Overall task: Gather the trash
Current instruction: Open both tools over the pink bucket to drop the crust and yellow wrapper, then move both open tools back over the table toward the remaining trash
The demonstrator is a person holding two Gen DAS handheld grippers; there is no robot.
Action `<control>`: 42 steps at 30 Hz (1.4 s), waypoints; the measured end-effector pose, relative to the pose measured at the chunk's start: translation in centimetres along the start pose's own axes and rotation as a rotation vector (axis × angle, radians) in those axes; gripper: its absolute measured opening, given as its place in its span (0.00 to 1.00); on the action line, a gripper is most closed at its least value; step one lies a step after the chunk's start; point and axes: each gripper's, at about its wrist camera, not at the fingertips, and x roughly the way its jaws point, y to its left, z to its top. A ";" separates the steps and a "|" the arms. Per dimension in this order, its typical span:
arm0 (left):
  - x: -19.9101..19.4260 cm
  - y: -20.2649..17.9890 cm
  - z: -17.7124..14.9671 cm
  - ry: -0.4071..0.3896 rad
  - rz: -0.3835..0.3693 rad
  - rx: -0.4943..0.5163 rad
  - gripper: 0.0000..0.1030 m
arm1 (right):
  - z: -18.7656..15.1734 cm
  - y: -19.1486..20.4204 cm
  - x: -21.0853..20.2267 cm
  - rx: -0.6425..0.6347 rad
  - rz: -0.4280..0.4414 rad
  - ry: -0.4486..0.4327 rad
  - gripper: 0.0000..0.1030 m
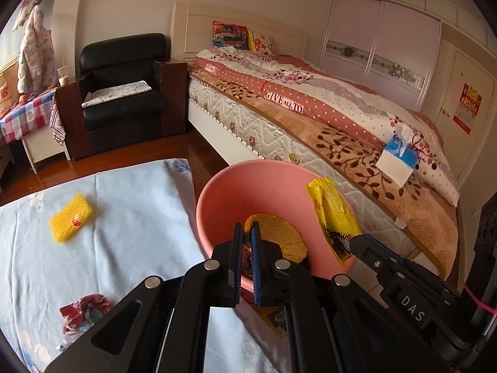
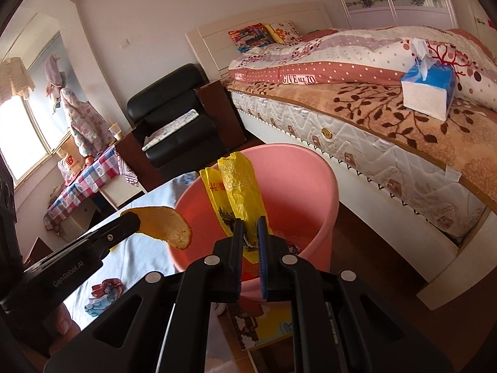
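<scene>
Left tool (image 1: pixel 247 228) clenched on orange peel (image 1: pixel 279 236), right tool (image 2: pixel 250 225) on yellow wrapper (image 2: pixel 236 186), both over pink bin (image 1: pixel 223 199).

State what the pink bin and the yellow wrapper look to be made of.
Bin: likely plastic, smooth and matte, one even pink, thin moulded rim. Wrapper: seems thin plastic film, glossy and printed, creased, pinched flat in the right tool.

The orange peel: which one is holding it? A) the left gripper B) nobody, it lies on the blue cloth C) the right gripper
A: the left gripper is shut on the orange peel over the pink bin, while the right gripper pinches the yellow wrapper.
</scene>
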 end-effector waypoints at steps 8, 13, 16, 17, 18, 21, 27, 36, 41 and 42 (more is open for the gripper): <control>3.0 -0.7 -0.5 0.055 0.019 0.029 0.05 | 0.3 -0.5 1.7 -0.003 -0.037 0.017 0.09; 4.3 -0.6 -0.6 0.075 0.030 0.029 0.05 | 0.5 -0.1 2.7 -0.031 -0.067 0.019 0.09; 4.8 -0.4 -0.6 0.084 0.028 0.019 0.05 | 0.6 0.0 3.2 -0.035 -0.074 0.025 0.09; 4.8 -0.4 -0.6 0.083 0.029 0.019 0.05 | 0.6 0.0 3.4 -0.036 -0.076 0.026 0.09; 4.9 -0.3 -0.6 0.081 0.027 0.016 0.05 | 0.6 0.0 3.6 -0.038 -0.077 0.027 0.09; 4.9 0.0 -0.6 0.078 0.026 0.002 0.20 | 0.8 0.0 3.8 -0.041 -0.083 0.029 0.09; 4.6 0.4 -0.5 0.069 0.029 -0.019 0.36 | 0.8 -0.2 4.0 -0.040 -0.099 0.026 0.09; 4.0 0.8 -0.7 0.069 0.029 -0.020 0.38 | 0.9 0.2 4.2 -0.056 -0.139 0.031 0.13; 3.6 0.8 -1.0 0.066 0.028 -0.023 0.38 | 0.8 0.5 4.0 -0.050 -0.148 0.031 0.32; 3.4 0.9 -1.1 0.064 0.027 -0.024 0.38 | 0.8 0.5 4.0 -0.053 -0.148 0.029 0.32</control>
